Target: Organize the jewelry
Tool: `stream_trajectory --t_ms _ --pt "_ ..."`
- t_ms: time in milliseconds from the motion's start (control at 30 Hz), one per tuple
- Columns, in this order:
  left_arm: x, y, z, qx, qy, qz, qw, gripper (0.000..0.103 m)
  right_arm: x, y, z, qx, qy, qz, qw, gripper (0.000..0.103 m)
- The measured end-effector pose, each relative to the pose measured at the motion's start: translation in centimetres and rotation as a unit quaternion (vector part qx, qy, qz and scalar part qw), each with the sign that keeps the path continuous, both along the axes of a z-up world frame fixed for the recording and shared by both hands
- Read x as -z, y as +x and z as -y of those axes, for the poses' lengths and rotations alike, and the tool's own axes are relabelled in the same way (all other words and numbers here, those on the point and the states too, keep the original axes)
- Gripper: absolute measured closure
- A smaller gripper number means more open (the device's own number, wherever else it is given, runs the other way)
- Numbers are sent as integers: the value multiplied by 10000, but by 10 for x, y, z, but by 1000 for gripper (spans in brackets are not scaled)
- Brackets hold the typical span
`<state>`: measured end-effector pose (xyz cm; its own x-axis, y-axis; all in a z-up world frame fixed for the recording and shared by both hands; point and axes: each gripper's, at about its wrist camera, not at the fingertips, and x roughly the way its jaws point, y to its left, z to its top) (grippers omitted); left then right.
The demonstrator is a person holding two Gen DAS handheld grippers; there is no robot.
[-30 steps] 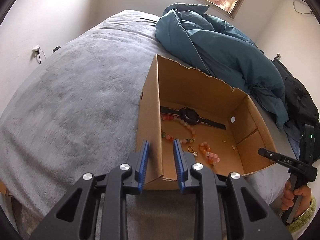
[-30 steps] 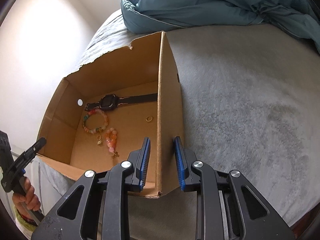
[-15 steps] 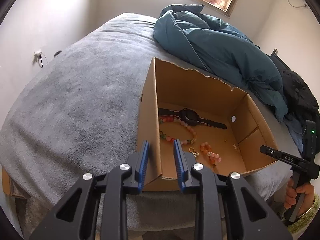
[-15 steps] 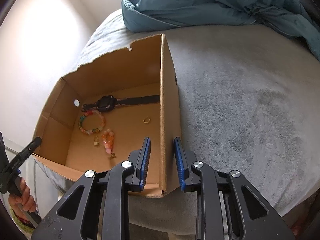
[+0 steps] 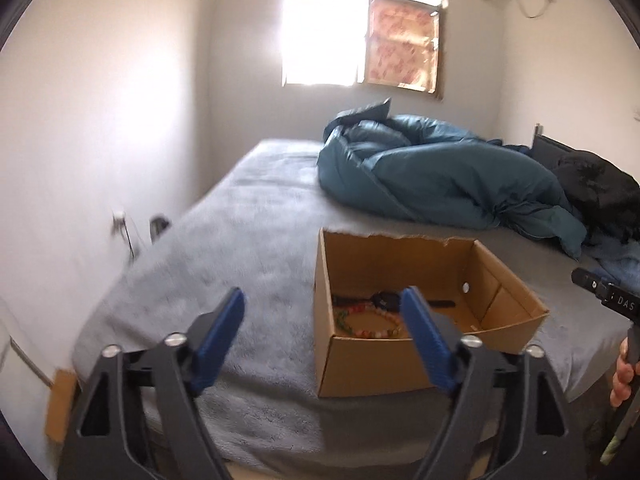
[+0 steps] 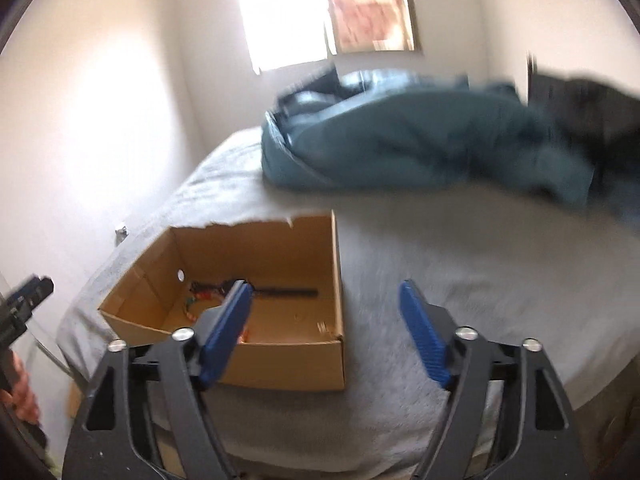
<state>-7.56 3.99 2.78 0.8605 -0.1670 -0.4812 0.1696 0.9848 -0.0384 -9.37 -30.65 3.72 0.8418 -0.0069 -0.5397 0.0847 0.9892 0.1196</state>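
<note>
Left gripper: jaws wide apart and just opened, nothing between the blue pads; it hangs above the near edge of the bed, clear of the box.
Right gripper: jaws likewise wide and just opened, gripping nothing; its left pad overlaps the box in view without touching it. Picture blurred.
Hands: a hand on the right gripper's handle at the left view's right edge; a hand on the left gripper's handle at the right view's left edge.
Box: open cardboard, torn back rim, on the grey bed near its front edge.
Jewelry: on the box floor lie a black watch toward the back wall and a bead bracelet just in front of it. Smaller pieces in the right view are too blurred to name.
Bed: grey plush cover, bare around the box.
Duvet: teal, bunched up behind the box, well apart from it.
Window: bright, in the far wall, patterned curtain at its right side.
</note>
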Motion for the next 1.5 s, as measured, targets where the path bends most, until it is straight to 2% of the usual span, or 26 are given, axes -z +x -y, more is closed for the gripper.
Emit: stream_trajectory --t_ms 100,167,233,300,400,567,700,900,1167,1500 --pt "-13 -19 9 -19 142 252 9996 12 -10 -19 -22 -28 -412 369 9985 18" --pt "-17 -24 11 -5 -49 210 9998 9 -14 -25 -29 -39 -508 461 9976 15" --pt "-21 -25 17 41 1 177 9998 7 -17 -29 -35 -6 -592 494 9970 15" --pt "-26 -22 20 -239 76 201 9995 7 -23 -32 -37 70 -661 560 9962 13" --pt "-24 -16 18 -381 -261 77 9989 7 -30 -38 -36 306 -567 744 9951 11" --pt "-14 -14 31 -431 -36 85 9990 7 -24 -47 -33 846 -456 946 9909 10" --pt "-10 -4 41 -386 115 5 9992 7 -23 -39 -38 913 -524 936 9900 10" --pt "-15 18 52 -316 195 -132 9992 7 -30 -20 -38 857 -525 850 9913 10" --pt "4 44 70 -220 419 -590 9971 7 -11 2 -39 730 -504 317 9956 10" --pt "18 56 76 -308 491 -1025 9930 7 6 13 -35 726 -416 -158 9964 10"
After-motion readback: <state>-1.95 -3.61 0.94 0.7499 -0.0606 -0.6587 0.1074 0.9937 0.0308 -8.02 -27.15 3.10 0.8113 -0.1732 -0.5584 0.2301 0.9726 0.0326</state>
